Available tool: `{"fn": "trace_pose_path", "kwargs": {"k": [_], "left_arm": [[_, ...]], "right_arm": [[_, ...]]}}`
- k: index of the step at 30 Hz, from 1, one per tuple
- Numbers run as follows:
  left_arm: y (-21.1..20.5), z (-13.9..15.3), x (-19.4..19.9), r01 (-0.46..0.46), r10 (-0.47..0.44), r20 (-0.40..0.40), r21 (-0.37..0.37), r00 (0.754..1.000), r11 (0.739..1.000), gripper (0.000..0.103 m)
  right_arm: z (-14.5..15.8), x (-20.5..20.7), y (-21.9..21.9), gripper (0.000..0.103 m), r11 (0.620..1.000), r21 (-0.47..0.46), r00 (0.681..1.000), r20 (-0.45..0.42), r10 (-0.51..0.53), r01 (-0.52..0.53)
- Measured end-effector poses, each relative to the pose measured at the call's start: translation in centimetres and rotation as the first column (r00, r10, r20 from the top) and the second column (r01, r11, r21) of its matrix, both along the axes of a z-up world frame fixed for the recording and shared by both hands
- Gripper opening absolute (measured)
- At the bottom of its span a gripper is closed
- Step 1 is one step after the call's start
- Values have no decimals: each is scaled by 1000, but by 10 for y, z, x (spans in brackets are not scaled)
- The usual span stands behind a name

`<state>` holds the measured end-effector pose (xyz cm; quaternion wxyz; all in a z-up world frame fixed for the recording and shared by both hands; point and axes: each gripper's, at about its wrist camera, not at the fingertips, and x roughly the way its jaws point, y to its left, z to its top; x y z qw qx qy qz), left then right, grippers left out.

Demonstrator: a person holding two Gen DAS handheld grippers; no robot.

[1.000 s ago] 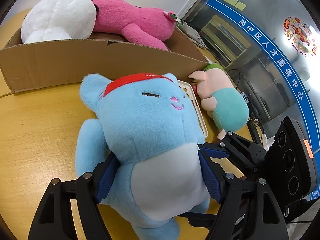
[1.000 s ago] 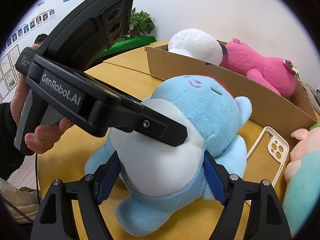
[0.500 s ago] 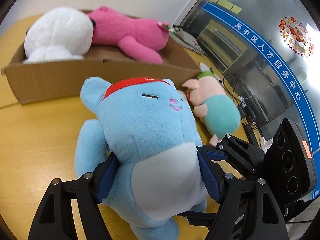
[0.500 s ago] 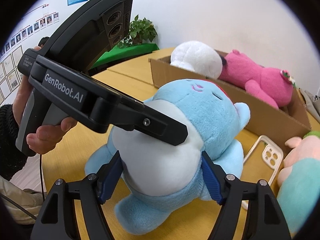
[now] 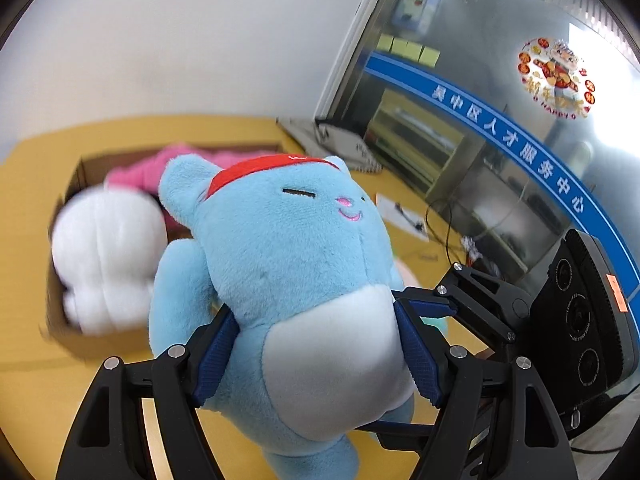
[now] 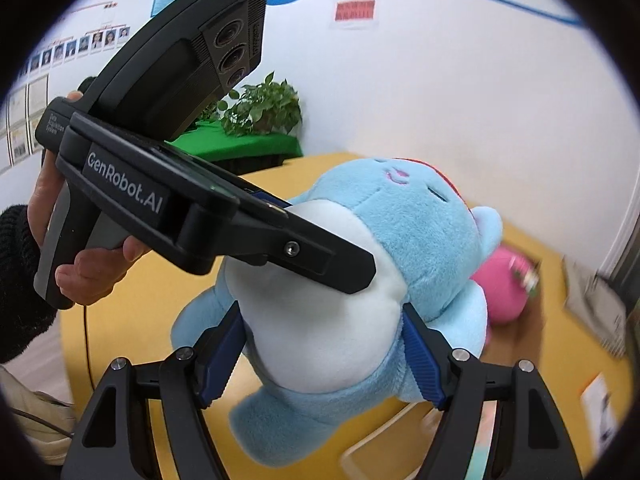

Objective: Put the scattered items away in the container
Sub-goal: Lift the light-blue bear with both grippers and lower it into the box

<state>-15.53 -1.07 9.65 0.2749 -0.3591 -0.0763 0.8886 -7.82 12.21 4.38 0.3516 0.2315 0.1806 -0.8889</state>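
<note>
A blue plush cat (image 5: 288,248) with a red headband and white belly hangs in the air above the yellow table. My left gripper (image 5: 316,340) is shut on its belly, blue pads pressed into both sides. My right gripper (image 6: 324,344) is shut on the same belly from the other side, and the left gripper's finger (image 6: 320,256) lies across the plush there. Behind and below the cat stands the cardboard box (image 5: 60,332), which holds a white plush (image 5: 108,256) and a pink plush (image 5: 132,172).
A person's hand (image 6: 80,276) grips the left gripper's handle. A clear phone case (image 6: 380,440) lies on the table under the plush. Papers (image 5: 400,212) and a cable lie at the table's far right. A potted plant (image 6: 264,108) stands by the wall.
Both grippers have risen together with the blue plush, lifting it off the table. The box now sits lower in both views and I look into it from above.
</note>
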Motion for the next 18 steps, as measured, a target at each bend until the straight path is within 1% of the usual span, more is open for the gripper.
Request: {"fn": "trace_pose_path", "kwargs": {"k": [2, 5, 7, 9, 11, 13, 15, 16, 17, 18], "left_arm": [[-2, 13, -24, -8, 8, -28, -1, 1000, 1000, 80], [-8, 21, -63, -22, 23, -30, 7, 999, 1000, 80], [-10, 20, -91, -24, 25, -32, 12, 999, 1000, 80], [-14, 11, -117, -35, 35, -10, 22, 999, 999, 80], [-16, -8, -146, -49, 48, 35, 23, 998, 999, 80], [-18, -37, -175, -69, 68, 109, 10, 992, 998, 80], [-16, -68, -190, -83, 85, 178, -20, 980, 996, 80], [-12, -81, -191, -78, 84, 193, -39, 978, 996, 80], [-7, -88, -188, -67, 76, 186, -56, 980, 996, 79], [-3, -94, -185, -63, 76, 184, -76, 980, 995, 75]], "right_arm": [[11, -18, -2, 74, 1000, 15, 999, -39, 6, -5], [23, -60, -6, 74, 999, 36, 998, -69, 14, -12], [24, -84, -10, 74, 998, 68, 994, -110, 23, -16], [20, -108, -13, 74, 996, 93, 993, -119, 24, -13], [8, -136, -16, 74, 994, 104, 995, -96, 19, -9], [-14, -164, -21, 74, 992, 123, 999, -53, 12, -5], [-39, -185, -27, 74, 989, 146, 1000, 10, 3, -4], [-55, -193, -31, 74, 985, 171, 998, 55, -2, -7], [-68, -197, -35, 74, 980, 197, 996, 88, -6, -11], [-82, -198, -39, 74, 971, 238, 993, 117, -15, -13]]}}
